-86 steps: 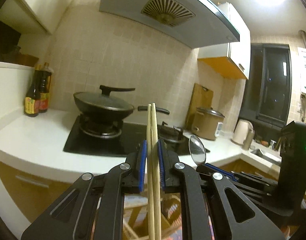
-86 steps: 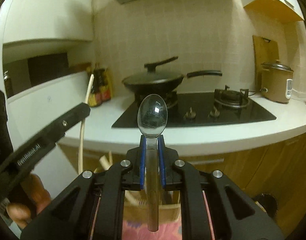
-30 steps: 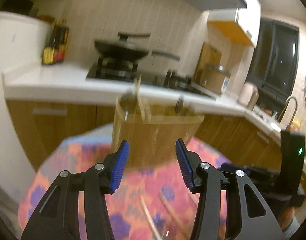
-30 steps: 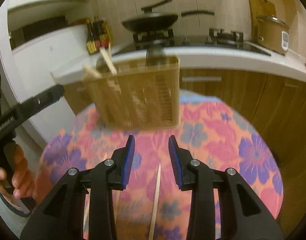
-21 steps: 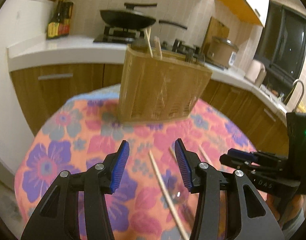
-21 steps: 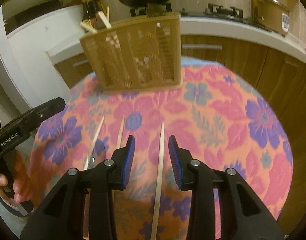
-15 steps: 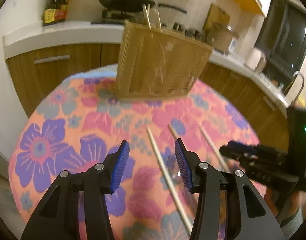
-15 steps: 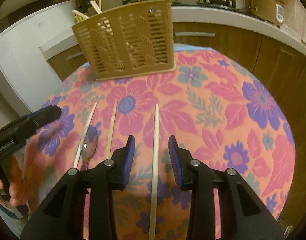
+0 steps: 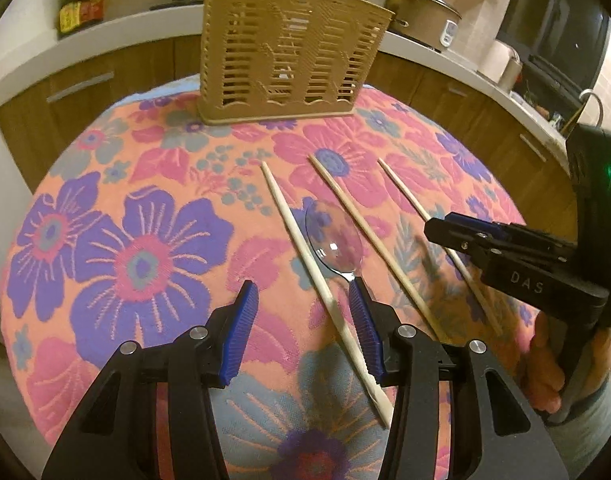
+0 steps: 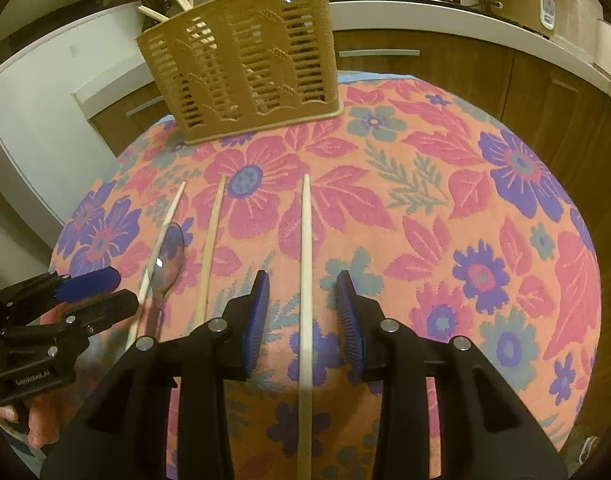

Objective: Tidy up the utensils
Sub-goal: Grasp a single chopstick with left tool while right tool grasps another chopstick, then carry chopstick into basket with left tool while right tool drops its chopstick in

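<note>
Three wooden chopsticks and a clear spoon [image 9: 334, 240] lie on a floral tablecloth [image 9: 145, 240]. A tan slotted utensil basket [image 9: 289, 52] stands at the table's far side with chopsticks and utensils in it. My left gripper [image 9: 303, 326] is open and low over the left chopstick [image 9: 305, 256], beside the spoon's handle. My right gripper [image 10: 303, 314] is open and straddles the right chopstick [image 10: 305, 280]. The spoon [image 10: 170, 258], the middle chopstick [image 10: 210, 248] and the basket [image 10: 245, 60] also show in the right wrist view.
Behind the table runs a kitchen counter [image 9: 117, 28] with sauce bottles [image 9: 81, 0], a stove with a wok, and a rice cooker [image 9: 427, 10]. Wooden cabinets [image 10: 445, 68] stand below the counter. The other gripper shows at each view's edge.
Both grippers held chopsticks and a spoon high up, then let them go. They have since come down, open, over the utensils lying on the cloth.
</note>
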### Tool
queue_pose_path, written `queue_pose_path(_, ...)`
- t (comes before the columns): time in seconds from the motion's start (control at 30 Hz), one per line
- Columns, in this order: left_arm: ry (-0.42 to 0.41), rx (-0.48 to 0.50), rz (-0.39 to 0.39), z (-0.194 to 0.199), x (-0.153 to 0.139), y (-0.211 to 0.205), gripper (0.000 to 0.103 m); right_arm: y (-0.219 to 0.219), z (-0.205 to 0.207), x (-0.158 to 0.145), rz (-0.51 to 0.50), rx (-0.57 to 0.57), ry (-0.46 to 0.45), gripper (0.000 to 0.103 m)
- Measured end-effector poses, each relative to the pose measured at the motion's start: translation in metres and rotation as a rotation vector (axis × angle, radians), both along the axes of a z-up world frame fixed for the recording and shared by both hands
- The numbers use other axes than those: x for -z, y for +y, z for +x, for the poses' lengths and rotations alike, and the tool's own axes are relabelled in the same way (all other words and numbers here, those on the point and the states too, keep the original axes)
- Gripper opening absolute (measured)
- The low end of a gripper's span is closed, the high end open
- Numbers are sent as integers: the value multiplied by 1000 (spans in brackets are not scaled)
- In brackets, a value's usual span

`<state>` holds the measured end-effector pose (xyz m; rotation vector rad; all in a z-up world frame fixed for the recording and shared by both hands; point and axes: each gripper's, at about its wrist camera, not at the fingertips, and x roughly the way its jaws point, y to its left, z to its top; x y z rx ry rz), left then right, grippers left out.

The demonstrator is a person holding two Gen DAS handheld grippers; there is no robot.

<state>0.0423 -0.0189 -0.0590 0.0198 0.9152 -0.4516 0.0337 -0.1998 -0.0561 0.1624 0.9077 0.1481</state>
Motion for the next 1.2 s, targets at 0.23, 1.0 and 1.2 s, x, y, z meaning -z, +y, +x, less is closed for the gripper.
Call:
queue_pose_path(0.23,-25,10,128,-5,1,-17,45,14,0,2,-112,1,0,31)
queue_pose_path(1.0,-2,-153,158,6,-5,17,4,2,-4,-5,-88,9,41,4)
queue_pose_path(1.2,28,-120,152,6,-4,22,5,-7,2,0,-34,-8,110,4)
